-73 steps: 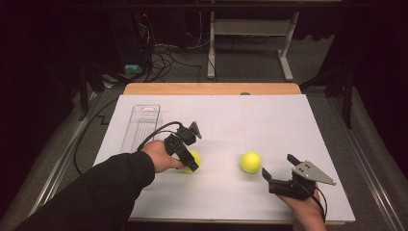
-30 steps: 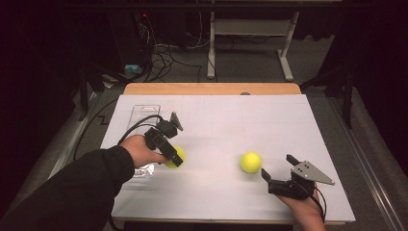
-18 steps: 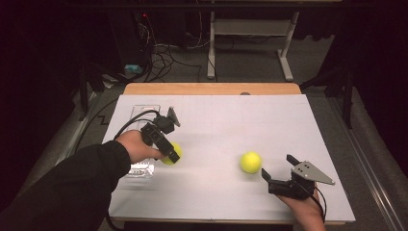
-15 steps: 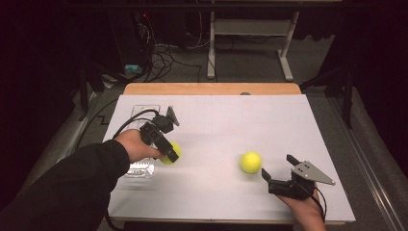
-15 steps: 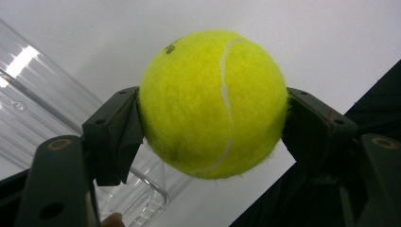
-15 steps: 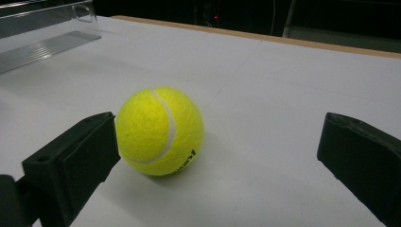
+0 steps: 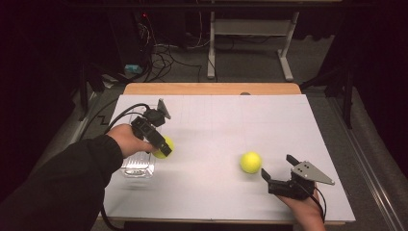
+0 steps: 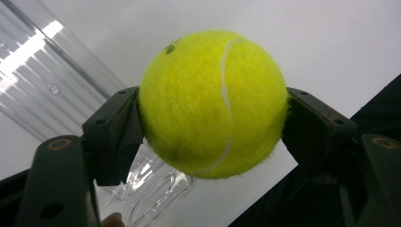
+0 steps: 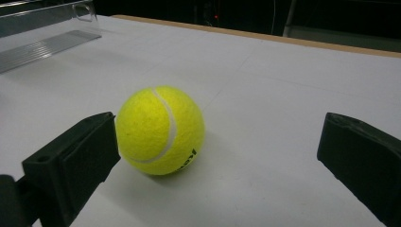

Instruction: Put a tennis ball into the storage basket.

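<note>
Fuzzy yellow-green tennis ball with white curved seam, small dark mark on top, unreadable. Clamped in left hand-held gripper above clear plastic tray at desk's left. Second ball, black lettering illegible, lies on desk ahead of wide-open right hand-held gripper.

White table top, wooden far edge, cables on floor, metal stand legs

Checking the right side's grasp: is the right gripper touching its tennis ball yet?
Apart. In the right gripper view the right gripper stands open, with bare table between its pads and the tennis ball.
</note>
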A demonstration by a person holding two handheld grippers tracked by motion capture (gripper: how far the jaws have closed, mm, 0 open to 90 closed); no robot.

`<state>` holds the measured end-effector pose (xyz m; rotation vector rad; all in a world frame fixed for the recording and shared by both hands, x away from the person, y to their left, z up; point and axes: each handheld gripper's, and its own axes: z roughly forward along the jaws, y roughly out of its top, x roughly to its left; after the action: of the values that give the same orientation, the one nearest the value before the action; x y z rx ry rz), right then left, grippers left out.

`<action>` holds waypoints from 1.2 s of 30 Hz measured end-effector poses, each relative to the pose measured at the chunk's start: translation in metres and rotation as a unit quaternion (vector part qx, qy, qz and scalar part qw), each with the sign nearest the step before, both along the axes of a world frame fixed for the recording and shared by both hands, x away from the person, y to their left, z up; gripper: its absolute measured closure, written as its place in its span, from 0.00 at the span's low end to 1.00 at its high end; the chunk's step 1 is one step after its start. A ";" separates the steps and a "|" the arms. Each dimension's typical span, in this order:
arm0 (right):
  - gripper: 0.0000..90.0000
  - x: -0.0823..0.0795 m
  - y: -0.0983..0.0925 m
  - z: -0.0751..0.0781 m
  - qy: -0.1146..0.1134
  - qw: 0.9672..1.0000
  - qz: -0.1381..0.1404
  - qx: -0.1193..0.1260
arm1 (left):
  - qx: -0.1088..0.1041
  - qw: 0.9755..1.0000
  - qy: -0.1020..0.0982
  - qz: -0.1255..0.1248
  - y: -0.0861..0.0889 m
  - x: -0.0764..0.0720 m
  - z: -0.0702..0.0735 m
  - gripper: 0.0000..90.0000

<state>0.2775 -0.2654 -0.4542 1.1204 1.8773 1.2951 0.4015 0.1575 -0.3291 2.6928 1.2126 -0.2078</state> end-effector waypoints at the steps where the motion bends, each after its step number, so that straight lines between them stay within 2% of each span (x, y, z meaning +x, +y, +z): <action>1: 0.00 0.000 0.000 0.000 -0.001 1.000 0.000 0.000 | 0.000 1.000 0.000 0.002 0.002 0.000 0.000 0.30; 23: 0.00 0.000 0.000 0.000 0.000 1.000 -0.001 -0.001 | 0.006 1.000 0.001 0.028 0.033 0.004 0.006 0.30; 36: 0.00 -0.001 0.000 0.000 0.000 1.000 -0.002 -0.001 | 0.021 0.999 0.002 0.046 0.052 0.005 0.006 0.30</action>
<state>0.2770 -0.2655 -0.4541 1.1207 1.8755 1.2908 0.4067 0.2096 -0.3229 2.6650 1.3517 -0.1760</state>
